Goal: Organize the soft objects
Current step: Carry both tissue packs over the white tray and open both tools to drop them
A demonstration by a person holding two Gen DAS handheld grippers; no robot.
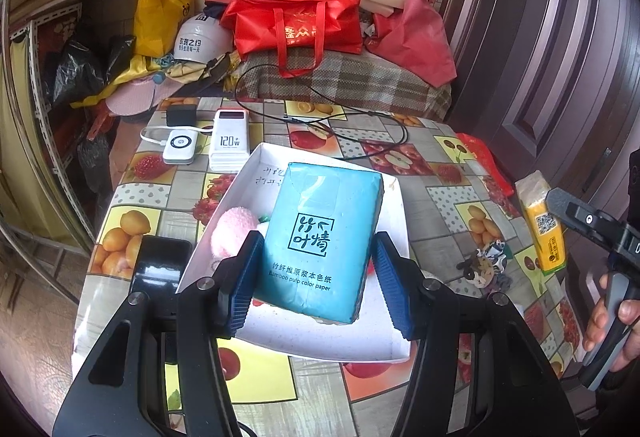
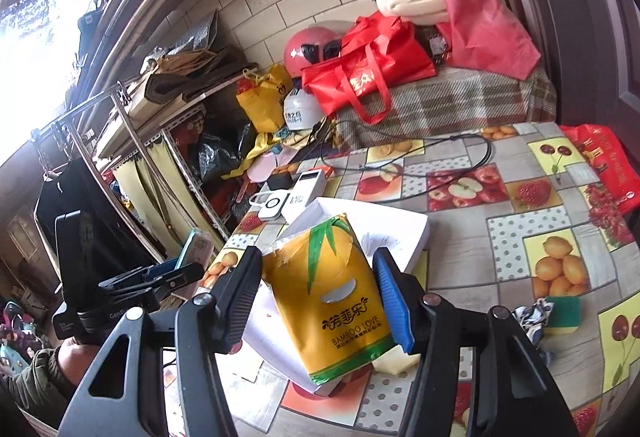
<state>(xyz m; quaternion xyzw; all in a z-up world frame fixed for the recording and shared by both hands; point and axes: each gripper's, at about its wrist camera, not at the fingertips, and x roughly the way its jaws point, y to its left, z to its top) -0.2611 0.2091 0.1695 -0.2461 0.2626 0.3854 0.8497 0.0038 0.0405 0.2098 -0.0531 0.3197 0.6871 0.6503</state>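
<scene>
1. My left tool (image 1: 316, 279) pinches a blue tissue pack (image 1: 320, 237) by its sides, blue pads pressed against the wrapper.
2. The pack hangs tilted over a white cardboard tray (image 1: 394, 341) on the worktop (image 1: 440, 205), which wears a fruit-print cover.
3. In the tray, just left of the pack, lies a pink plush toy (image 1: 232, 233).
4. My right tool (image 2: 318, 297) grips a yellow tissue pack (image 2: 336, 301), torn at its top, above the tray's near edge (image 2: 404, 233).
5. Seen from the left wrist, that yellow pack (image 1: 542, 225) sits at the worktop's right side, a hand (image 1: 612, 329) on the tool's handle.
6. A small patterned cloth toy (image 1: 486, 263) lies right of the tray; a green-and-yellow sponge (image 2: 562, 313) sits beside it.
7. A black phone (image 1: 162, 269) lies left of the tray; two power banks (image 1: 228, 141) rest beyond it.
</scene>
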